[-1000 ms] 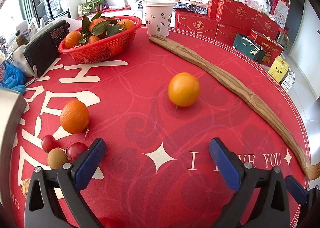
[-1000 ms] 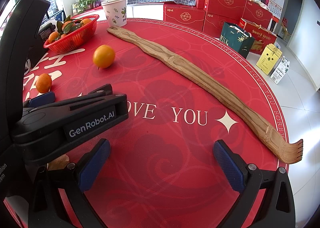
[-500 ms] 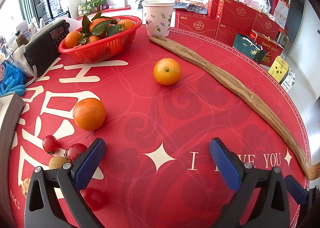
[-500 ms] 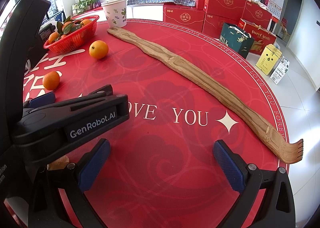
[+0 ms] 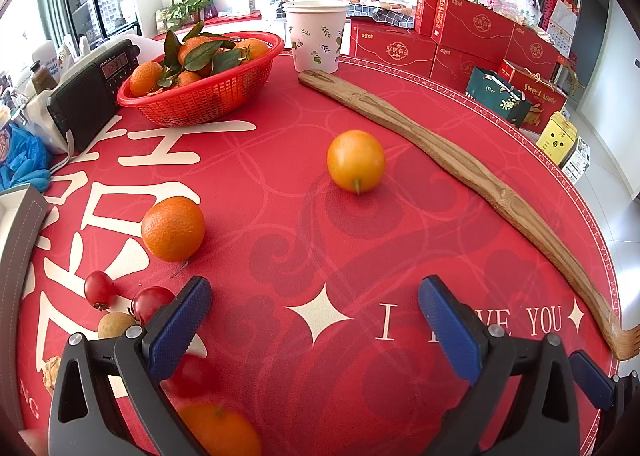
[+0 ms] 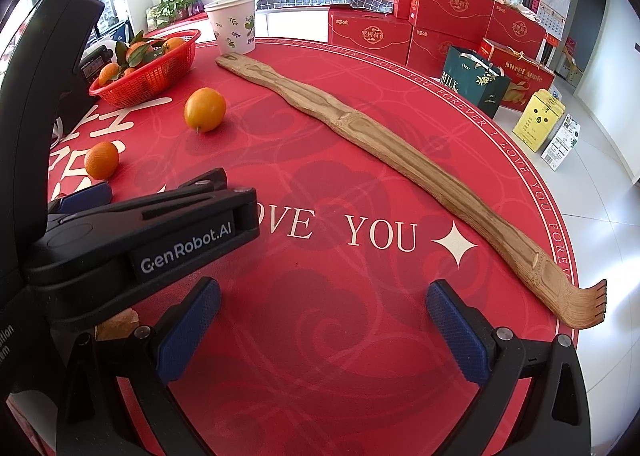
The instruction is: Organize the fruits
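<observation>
Two oranges (image 5: pixel 355 161) loose, left gripper (image 5: pixel 314 330) spread empty

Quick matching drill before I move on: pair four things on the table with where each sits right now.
Things:
1. smooth orange
2. red basket
3. paper cup
4. wooden back scratcher

Places:
a. at the far edge of the table, just beyond the scratcher's handle end
b. alone on the red cloth ahead of the open left gripper
c. far left, beside the black radio, full of leafy oranges
d. lying diagonally along the right side of the table

Pairs: 1-b, 2-c, 3-a, 4-d
</observation>
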